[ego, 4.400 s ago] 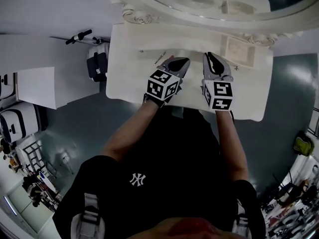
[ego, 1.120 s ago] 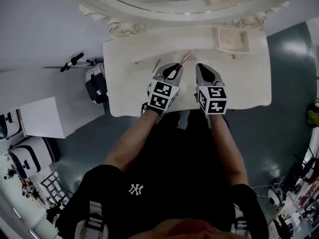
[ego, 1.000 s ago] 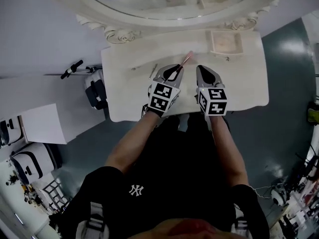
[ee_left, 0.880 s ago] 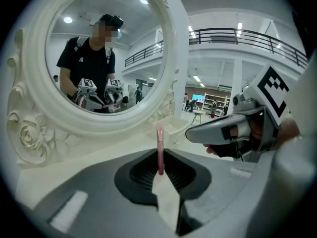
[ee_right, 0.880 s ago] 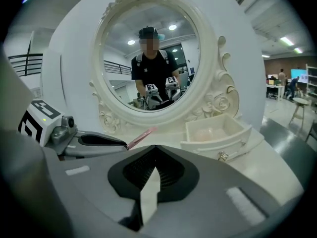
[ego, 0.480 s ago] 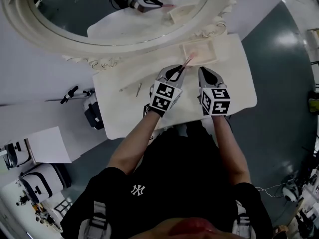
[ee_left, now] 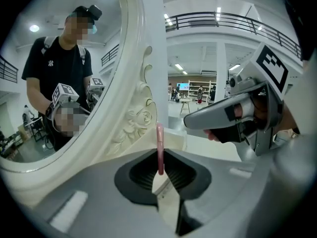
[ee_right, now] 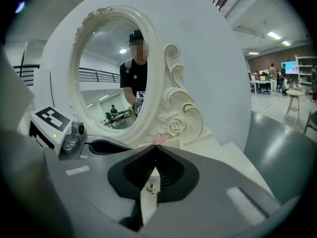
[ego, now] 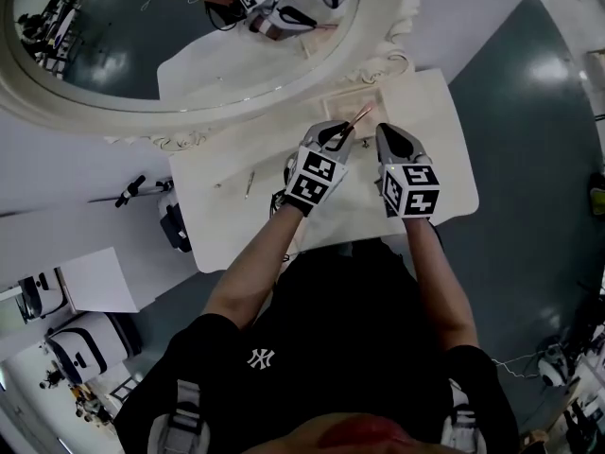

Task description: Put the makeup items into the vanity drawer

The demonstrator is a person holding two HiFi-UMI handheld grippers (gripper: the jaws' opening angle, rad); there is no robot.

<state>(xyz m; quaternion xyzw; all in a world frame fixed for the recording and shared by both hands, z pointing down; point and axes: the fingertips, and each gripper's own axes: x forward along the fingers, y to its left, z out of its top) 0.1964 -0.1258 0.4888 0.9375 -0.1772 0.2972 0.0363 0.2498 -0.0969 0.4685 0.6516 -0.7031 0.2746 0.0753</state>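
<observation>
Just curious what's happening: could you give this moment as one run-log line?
left hand-held gripper: shut on pink makeup stick | right hand-held gripper: shut, empty | both: over vanity top

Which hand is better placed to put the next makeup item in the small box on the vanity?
Left. The left gripper is shut on the pink stick, right by the box; the right gripper is shut and empty.

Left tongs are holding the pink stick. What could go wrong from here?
1. The left tongs pinch the pink stick near one end only; it may pivot or slip out.
2. The right tongs, shut and empty, sit close beside it and could knock it.
3. Its free end is near the carved mirror frame and might catch.
</observation>
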